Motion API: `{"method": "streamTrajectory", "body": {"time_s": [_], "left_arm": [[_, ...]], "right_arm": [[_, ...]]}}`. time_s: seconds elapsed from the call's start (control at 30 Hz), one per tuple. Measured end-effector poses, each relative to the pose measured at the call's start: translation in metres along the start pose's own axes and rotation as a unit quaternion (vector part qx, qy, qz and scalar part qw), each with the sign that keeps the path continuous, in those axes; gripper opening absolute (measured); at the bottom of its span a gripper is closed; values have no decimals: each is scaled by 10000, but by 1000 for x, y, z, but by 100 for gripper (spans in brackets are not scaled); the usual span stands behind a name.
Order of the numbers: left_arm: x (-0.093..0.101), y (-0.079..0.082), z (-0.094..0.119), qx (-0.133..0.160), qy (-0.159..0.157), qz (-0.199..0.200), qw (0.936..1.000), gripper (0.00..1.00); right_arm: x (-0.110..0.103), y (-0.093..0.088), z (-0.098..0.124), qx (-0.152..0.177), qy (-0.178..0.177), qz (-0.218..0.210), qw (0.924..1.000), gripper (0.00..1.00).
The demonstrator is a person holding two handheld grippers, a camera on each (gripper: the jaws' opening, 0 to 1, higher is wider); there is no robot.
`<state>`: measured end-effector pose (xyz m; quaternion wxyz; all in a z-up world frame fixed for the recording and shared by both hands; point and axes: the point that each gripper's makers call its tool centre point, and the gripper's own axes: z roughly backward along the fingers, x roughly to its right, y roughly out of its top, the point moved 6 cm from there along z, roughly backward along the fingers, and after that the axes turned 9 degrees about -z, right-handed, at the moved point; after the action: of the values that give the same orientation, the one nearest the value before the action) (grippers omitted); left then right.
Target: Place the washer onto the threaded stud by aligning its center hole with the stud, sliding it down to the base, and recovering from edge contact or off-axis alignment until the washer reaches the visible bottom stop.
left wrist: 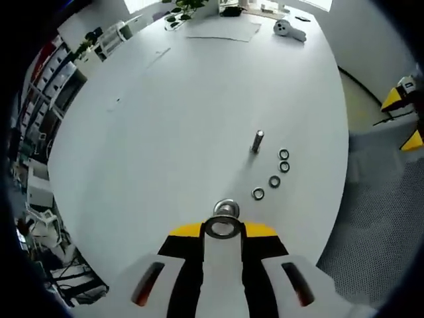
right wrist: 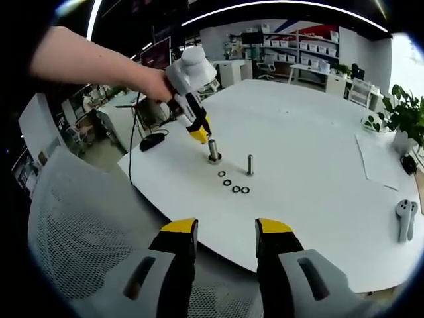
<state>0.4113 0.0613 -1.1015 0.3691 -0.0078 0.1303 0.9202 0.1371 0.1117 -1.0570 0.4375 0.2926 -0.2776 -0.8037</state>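
A large round white table (right wrist: 311, 132) fills an open office lined with shelves and desks at its far edge, a grey mesh chair (right wrist: 73, 225) pulled up at the near side and a potted plant (right wrist: 397, 119) at the right rim. A person's hand (right wrist: 156, 85) holds the left gripper (right wrist: 200, 134) tip-down above the nearer of two upright threaded studs. Seen from that gripper's own camera, its yellow-tipped jaws are closed on one washer (left wrist: 222, 228), held flat directly over the near stud (left wrist: 226, 209), whose top shows just beyond the ring; whether the two touch cannot be told. The second stud (left wrist: 257, 141) stands bare farther out. Four spare washers (left wrist: 274, 181) lie flat in a curved row on the table to the right of the studs, apart from one another. The right gripper (right wrist: 226, 232) hangs back over the table's near edge, its jaws spread wide with nothing between them. Papers (left wrist: 222, 29) and a white handheld device (left wrist: 289, 30) lie at the far side.
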Motion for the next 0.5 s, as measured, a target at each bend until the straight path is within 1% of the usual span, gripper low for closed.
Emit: {"method": "streamTrajectory", "body": {"time_s": [0.1,0.23,0.27,0.3,0.33,0.37,0.4,0.43,0.47,0.5], "left_arm": [[-2,4,-5,-134,-52,-183,9997,18],[-5,10,-11,-176,-123,-256,9994,18],[-9,10,-15,-247,-151,-301,9991,18],[-9,13,-15,-207,-173,-441,9987,10],[-8,28,-16,290,-186,-445,9984,0],[-10,19,-9,-366,-198,-278,9987,0],[-9,22,-13,-237,-207,-375,9988,0],[-7,21,-15,-269,-286,-417,9984,0],[-9,19,-18,-337,-284,-399,9982,0],[-14,21,-16,-122,-49,-529,9985,0]], "right_arm": [[1,0,-2,5,-8,-7,10000,37],[1,0,0,20,-23,-18,10000,37],[1,0,0,19,-28,-19,10000,37],[2,0,-1,16,-39,-14,10000,37],[2,1,-1,19,-41,-15,10000,37],[2,1,1,24,-44,-24,10000,37],[1,1,2,24,-48,-30,10000,37],[1,0,2,25,-53,-26,10000,37],[1,0,2,19,-57,-19,10000,37],[2,0,1,21,-58,-14,10000,37]]}}
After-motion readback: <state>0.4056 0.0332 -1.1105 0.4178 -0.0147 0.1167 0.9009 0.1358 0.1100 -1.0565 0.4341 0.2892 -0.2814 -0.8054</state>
